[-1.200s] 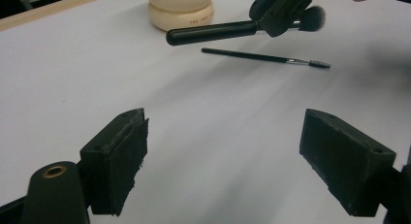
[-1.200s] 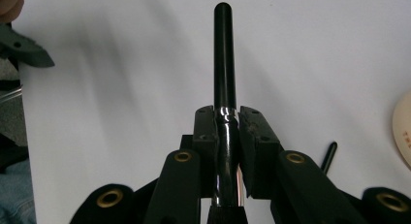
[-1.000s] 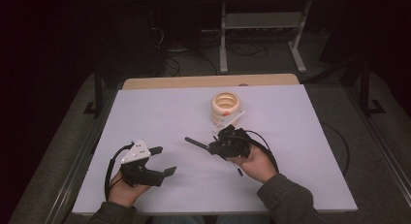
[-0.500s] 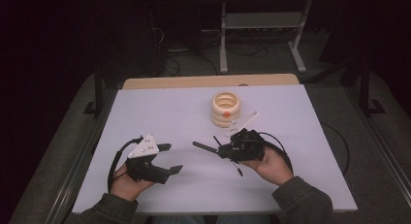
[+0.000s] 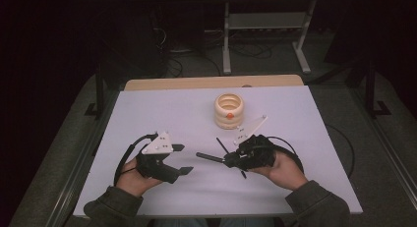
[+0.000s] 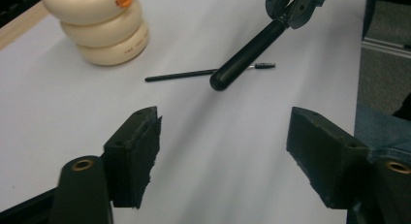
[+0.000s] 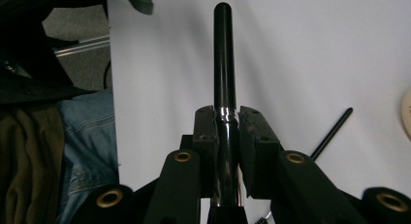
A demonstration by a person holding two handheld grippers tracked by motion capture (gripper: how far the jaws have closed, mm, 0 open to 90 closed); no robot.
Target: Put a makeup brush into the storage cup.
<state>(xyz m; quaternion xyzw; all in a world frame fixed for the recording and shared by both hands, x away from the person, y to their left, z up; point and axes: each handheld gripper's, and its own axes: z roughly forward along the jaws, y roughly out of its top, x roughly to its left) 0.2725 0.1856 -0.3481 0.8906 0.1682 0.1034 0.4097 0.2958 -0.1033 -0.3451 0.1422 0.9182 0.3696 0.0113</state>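
High view: the right gripper (image 5: 221,158) pinches a black tube (image 5: 209,157), a smooth, round-ended cylinder that juts out level from the jaws, pointing toward the left gripper (image 5: 179,159). The tube hangs over the white table (image 5: 162,109), nearer the person than the stack of cream rings (image 5: 229,110), which stands well apart from it toward the far edge. A small orange piece (image 5: 229,116) sits on the stack's near side. A thin black stick (image 5: 222,145) lies between the stack and the right gripper. The left gripper's jaws are spread with nothing between them.

Left gripper view: both black jaws stand wide apart over bare table. Beyond them the tube (image 6: 245,53) slants down from the right gripper's jaws, glossy black with a rounded tip. The thin stick (image 6: 203,72) lies flat on the table behind the tube's tip, between it and the ring stack (image 6: 99,25). Small print runs along the lowest ring, too fine to read.

Right gripper view: the jaws are pressed on the tube (image 7: 224,54) at a shiny silver band; the black shaft runs straight ahead from there. The stick (image 7: 332,133) lies to the right of the jaws, and the ring stack's edge (image 7: 406,112) is farther right.
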